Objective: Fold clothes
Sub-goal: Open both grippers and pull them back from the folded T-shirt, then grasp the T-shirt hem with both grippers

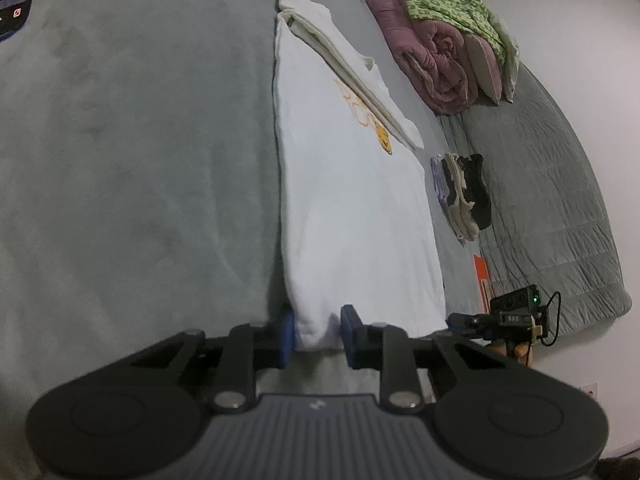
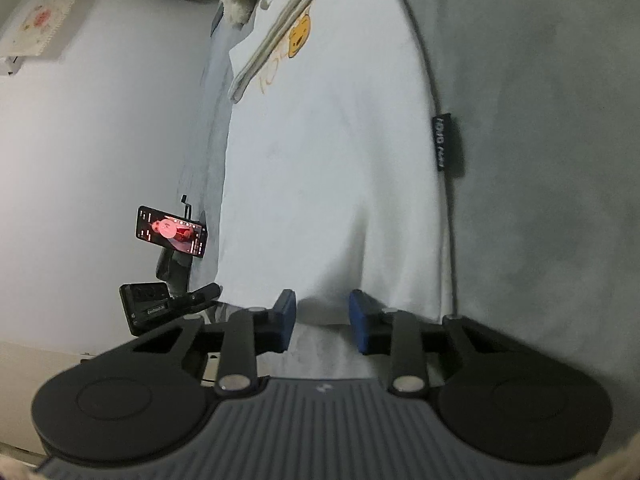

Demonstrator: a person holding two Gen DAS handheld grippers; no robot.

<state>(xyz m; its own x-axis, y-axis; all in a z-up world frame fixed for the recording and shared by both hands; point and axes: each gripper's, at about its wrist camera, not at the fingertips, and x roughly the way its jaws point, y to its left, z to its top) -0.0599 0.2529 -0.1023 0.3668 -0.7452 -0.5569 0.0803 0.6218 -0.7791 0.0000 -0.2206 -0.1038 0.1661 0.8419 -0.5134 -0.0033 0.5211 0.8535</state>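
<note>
Grey plush bed cover (image 1: 120, 140), quilted grey blanket (image 1: 560, 208), pale floor (image 2: 80, 140), dim indoor light

The left gripper (image 1: 317, 334) points forward and somewhat downward, its two blue pads (image 1: 287, 331) standing a little apart with the near hem of the white shirt (image 1: 348, 200) bunched between them and touching both. The right gripper (image 2: 322, 320) has the same downward tilt, its blue pads (image 2: 362, 320) set slightly wider at the hem's other corner; whether they press the cloth cannot be told.
</note>
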